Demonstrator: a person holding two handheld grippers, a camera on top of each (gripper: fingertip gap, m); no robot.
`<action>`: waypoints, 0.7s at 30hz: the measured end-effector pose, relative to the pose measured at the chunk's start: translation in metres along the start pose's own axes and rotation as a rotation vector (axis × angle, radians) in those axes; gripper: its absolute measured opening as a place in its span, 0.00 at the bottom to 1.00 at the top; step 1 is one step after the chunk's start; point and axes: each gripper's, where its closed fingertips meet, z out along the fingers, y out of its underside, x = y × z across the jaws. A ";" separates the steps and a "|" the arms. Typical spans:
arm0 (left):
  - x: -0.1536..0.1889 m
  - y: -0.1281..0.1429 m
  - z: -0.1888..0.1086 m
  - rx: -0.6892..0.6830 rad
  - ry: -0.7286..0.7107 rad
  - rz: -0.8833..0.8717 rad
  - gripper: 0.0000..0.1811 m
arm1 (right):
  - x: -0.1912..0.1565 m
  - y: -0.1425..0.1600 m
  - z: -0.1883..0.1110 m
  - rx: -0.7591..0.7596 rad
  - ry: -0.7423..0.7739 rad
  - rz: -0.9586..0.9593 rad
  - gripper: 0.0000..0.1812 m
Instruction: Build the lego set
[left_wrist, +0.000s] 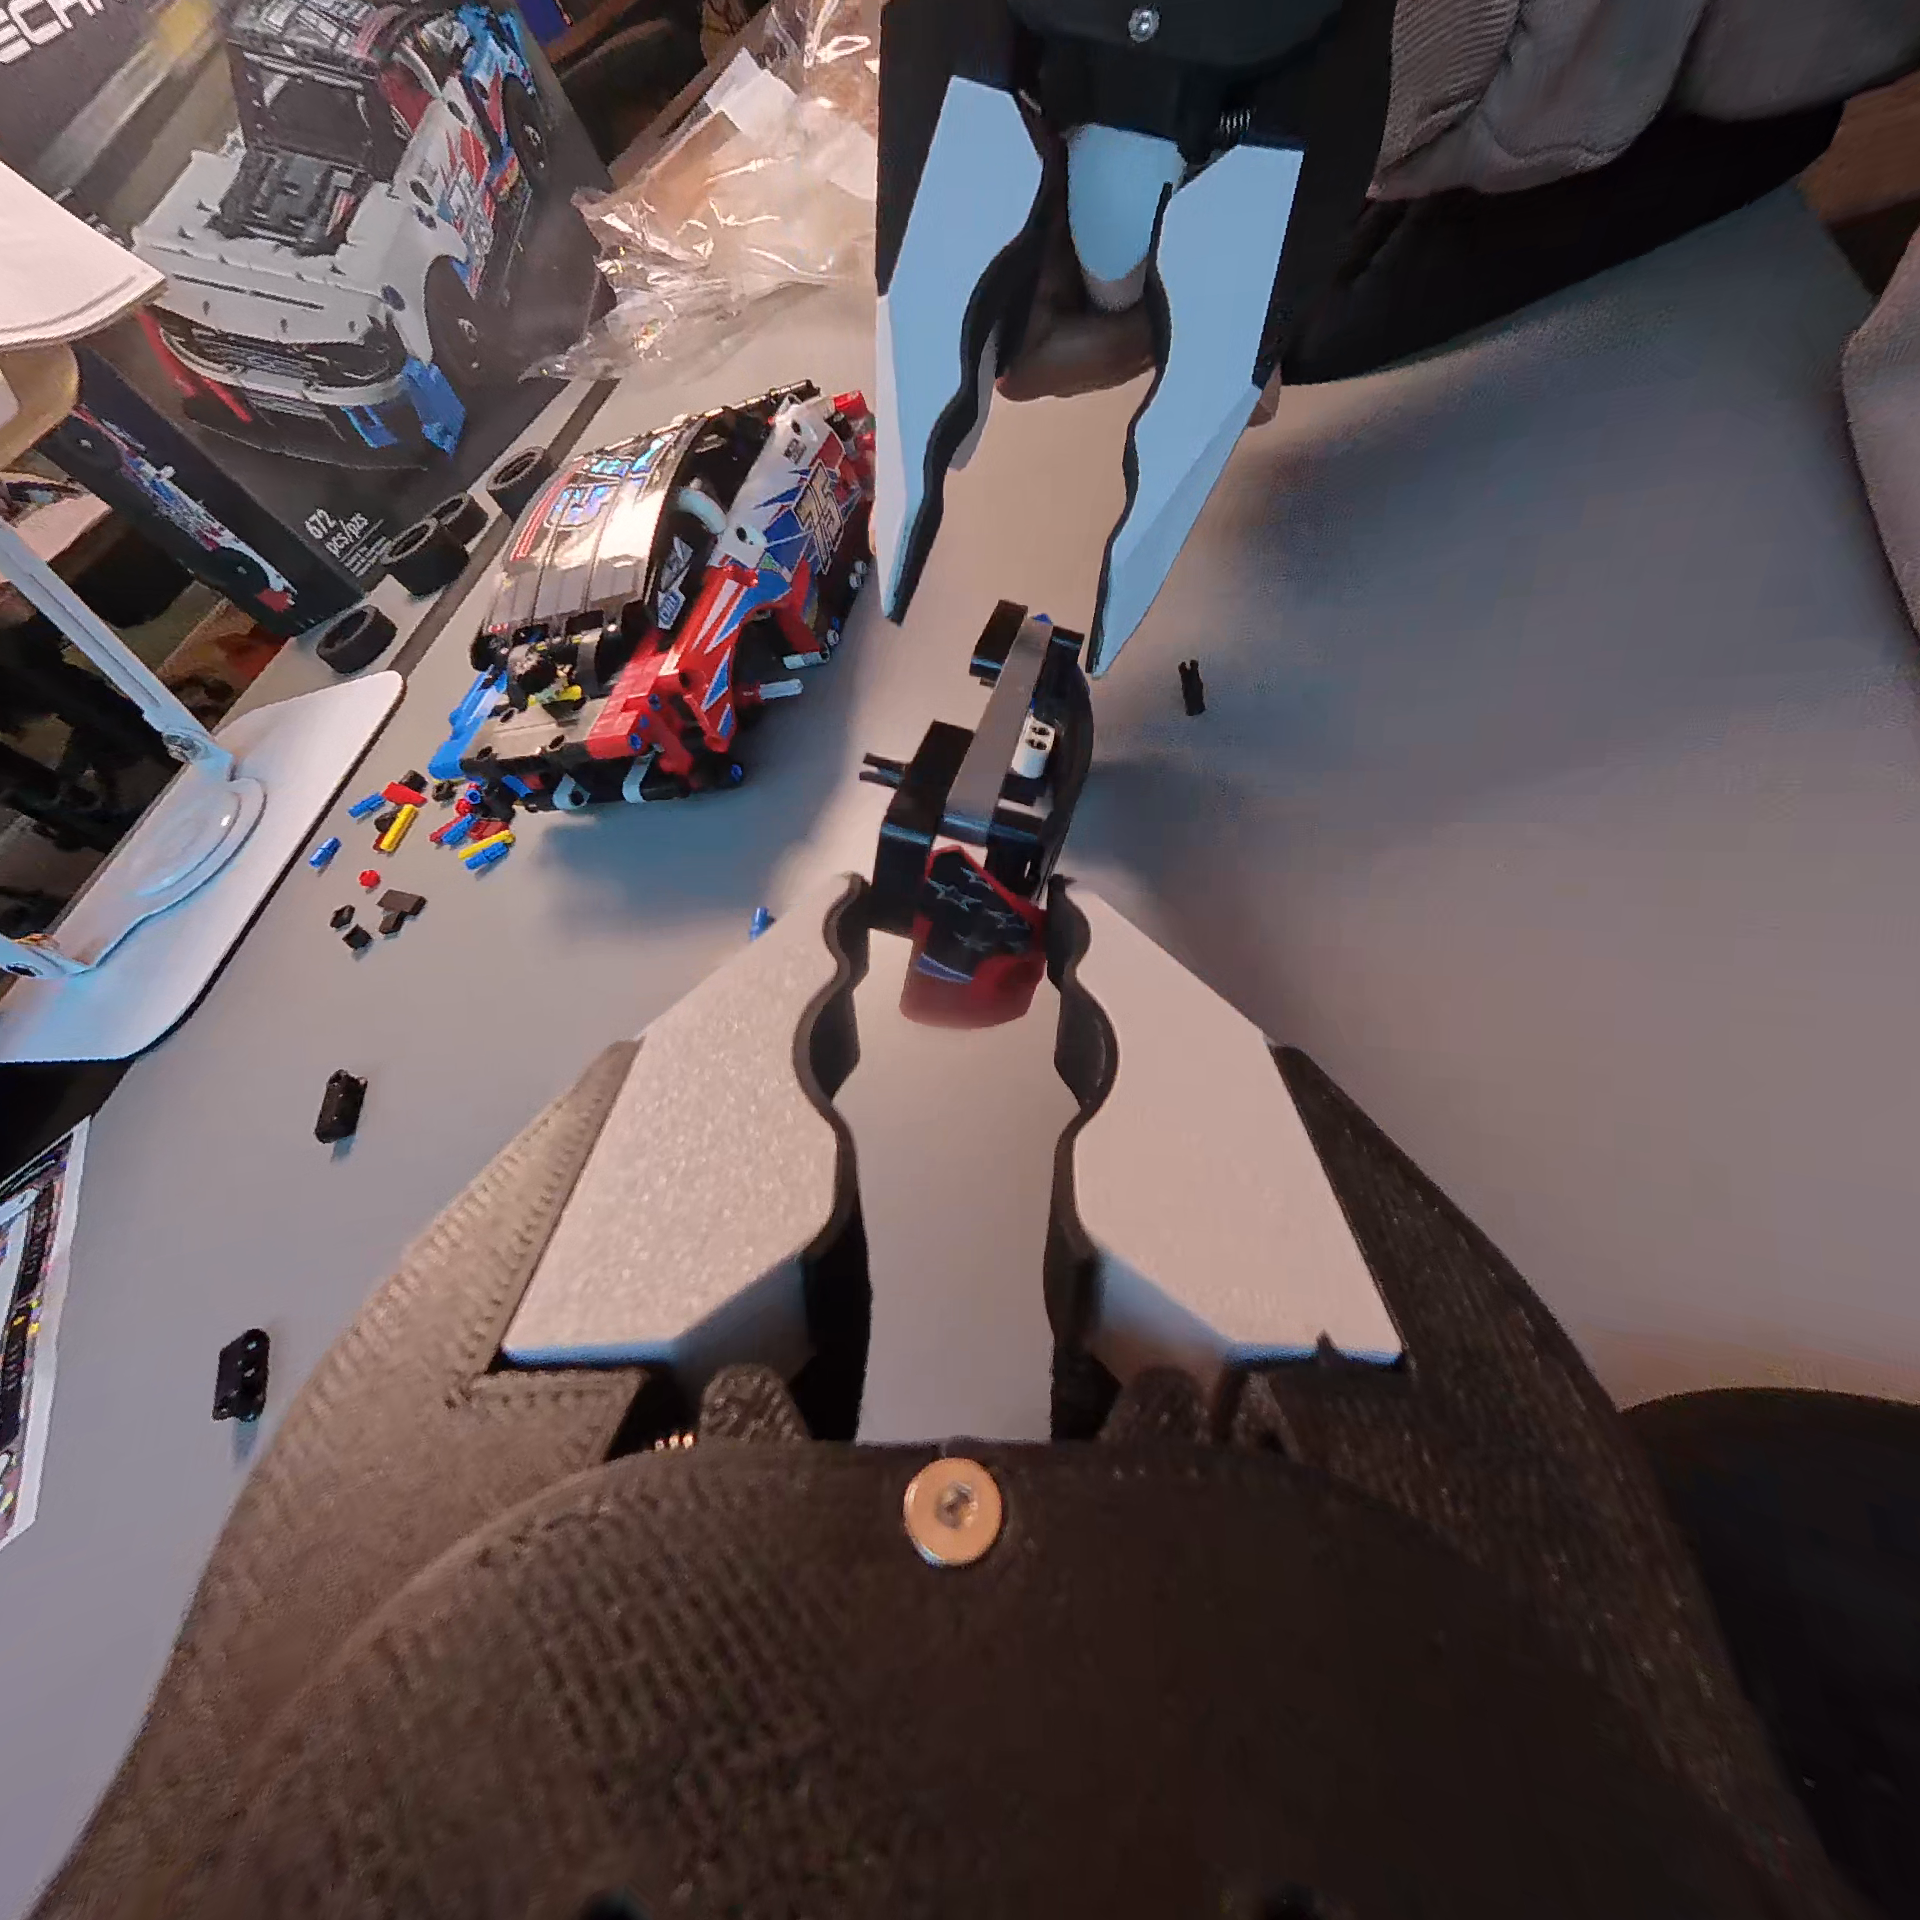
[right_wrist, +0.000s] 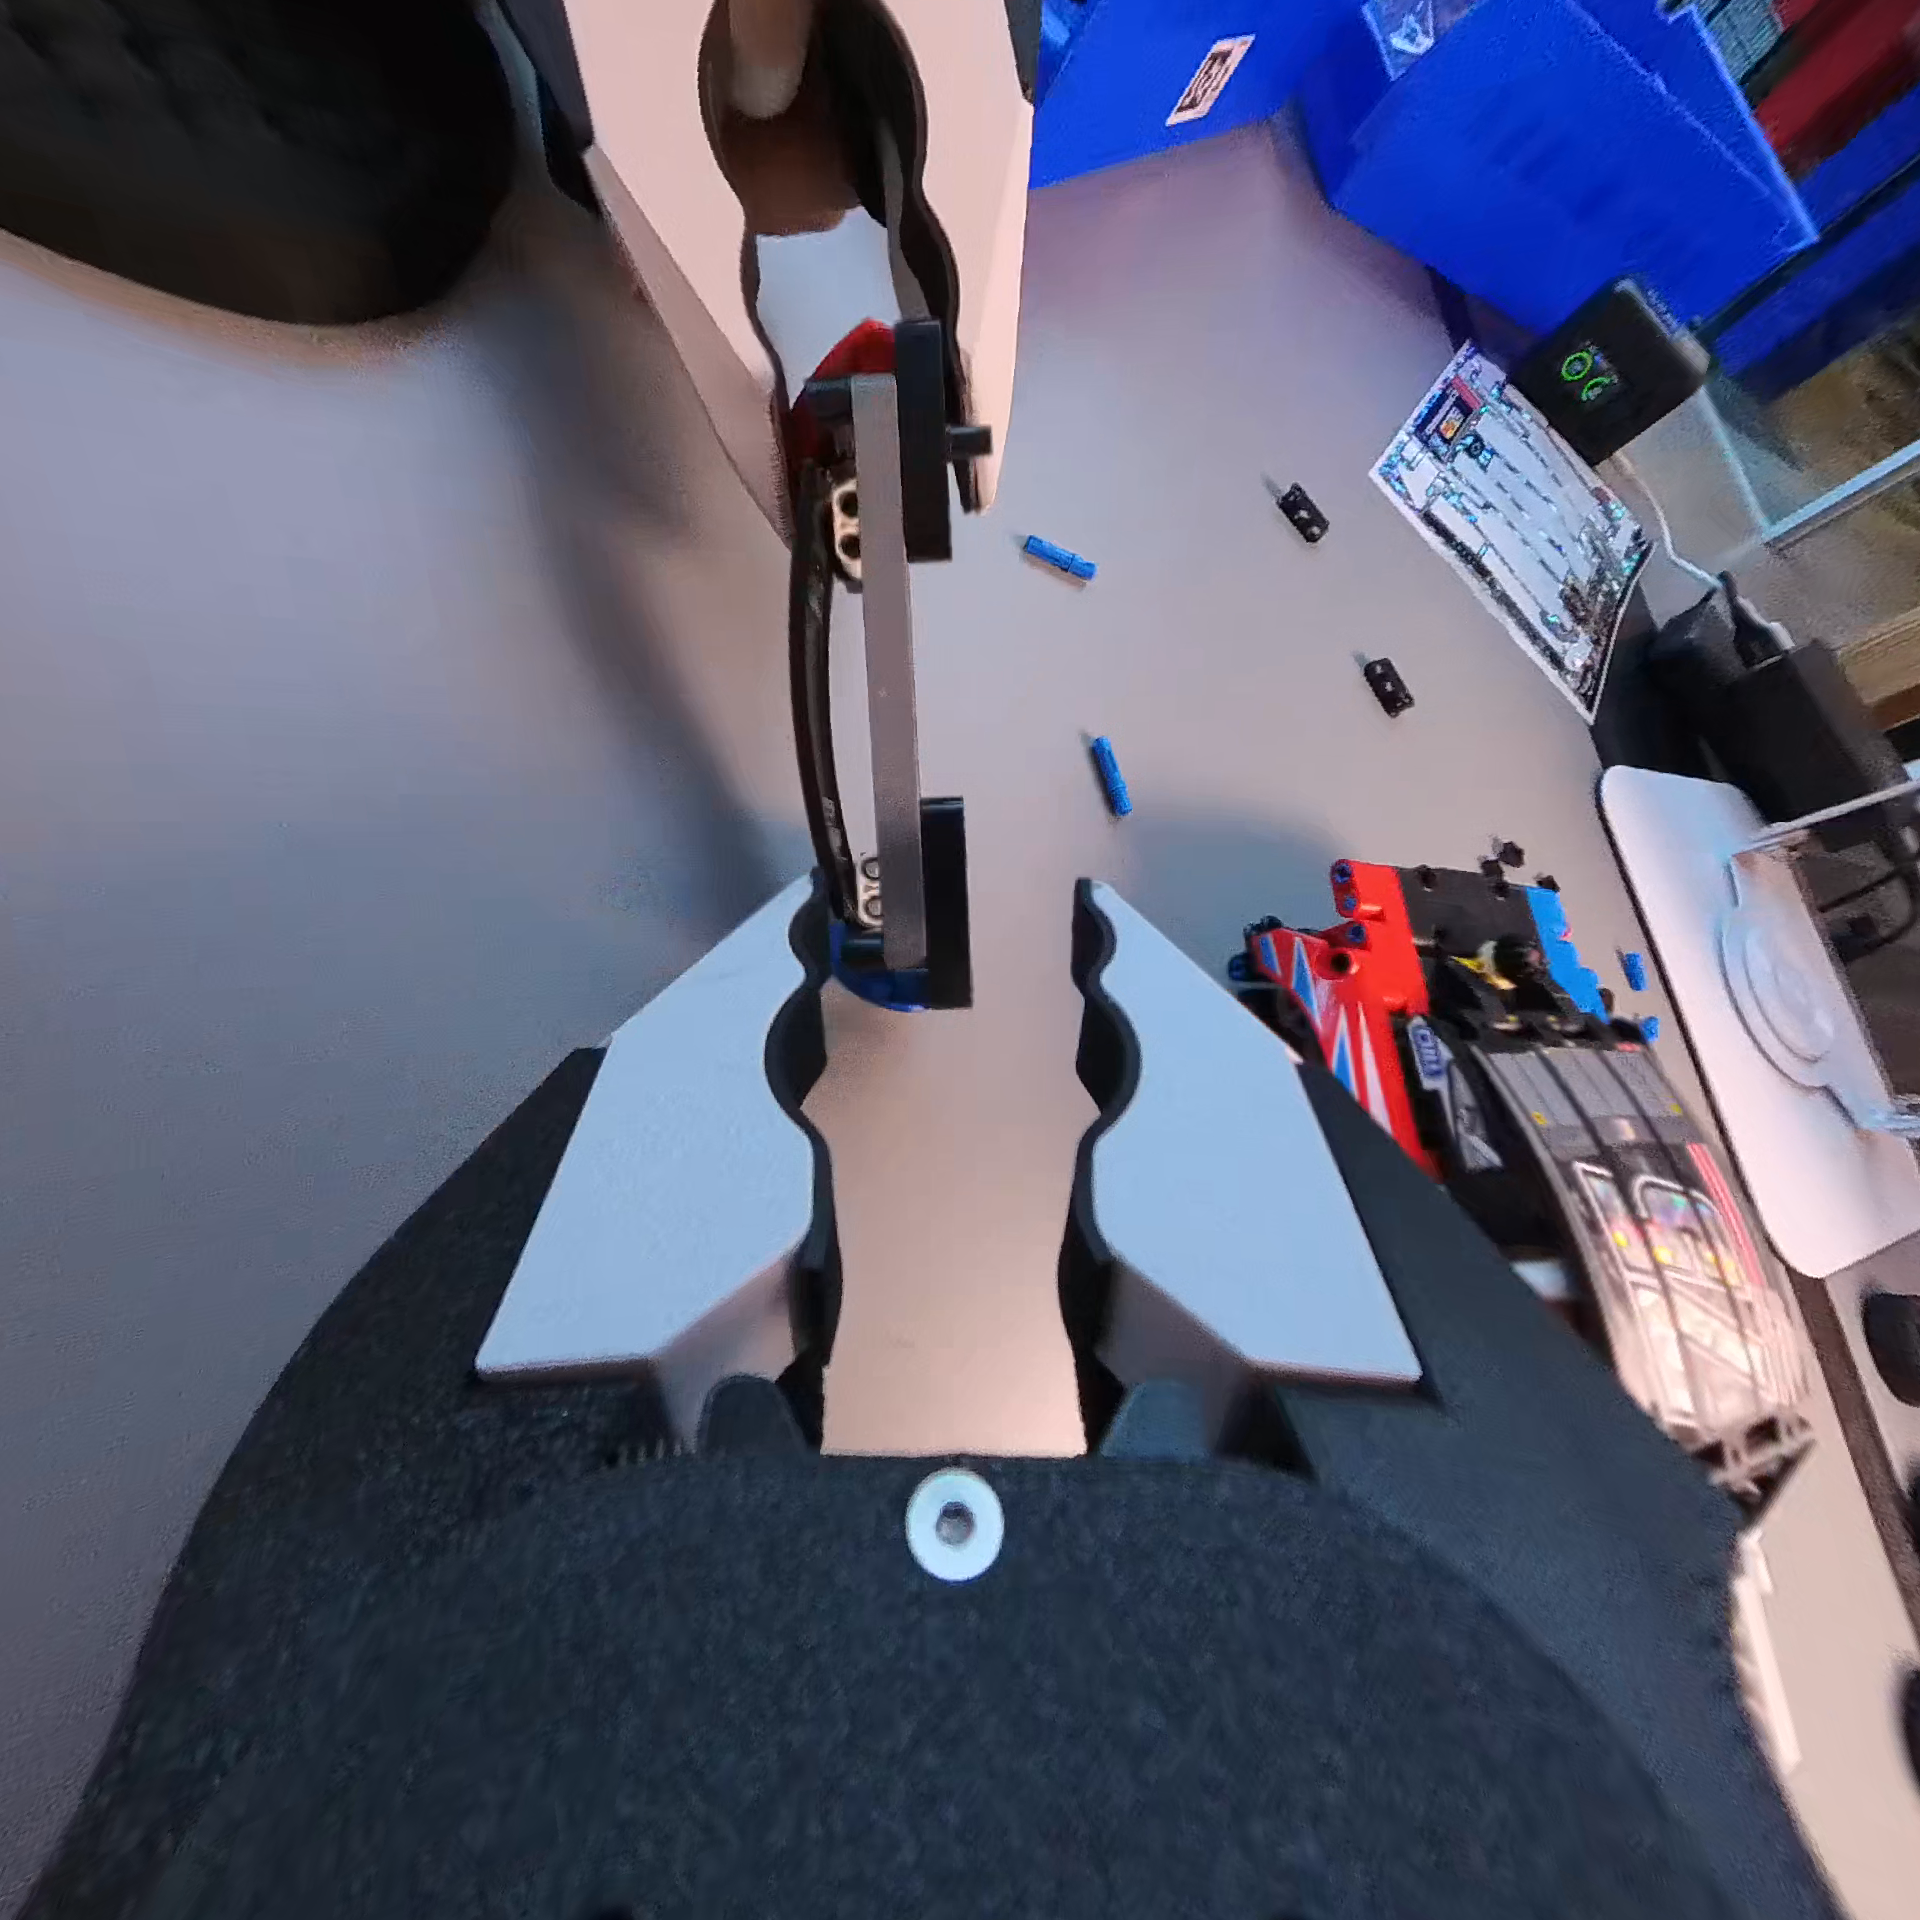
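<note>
L gripper (left_wrist: 951, 925) is gripping black-red sub-assembly (left_wrist: 987, 790); R gripper (right_wrist: 945, 935) is sitting released. L view only: set box (left_wrist: 291, 260) at 11 o'clock. R view only: blue bins (right_wrist: 1558, 156) at 1 o'clock, contents unclear.

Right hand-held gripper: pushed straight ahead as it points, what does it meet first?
The black and grey lego sub-assembly, already by its left finger; beyond lies the left hand-held gripper holding the far end. Depth is uncertain.
</note>
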 end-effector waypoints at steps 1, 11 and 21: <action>0.000 0.003 0.001 -0.009 -0.005 0.005 0.18 | -0.002 0.003 0.003 -0.003 -0.012 0.003 0.22; -0.005 0.016 0.005 -0.052 -0.019 -0.036 0.18 | -0.002 0.006 0.008 -0.019 0.023 -0.148 0.13; -0.010 0.024 0.005 -0.099 0.034 -0.295 0.30 | 0.005 0.017 0.010 -0.069 0.180 -0.501 0.14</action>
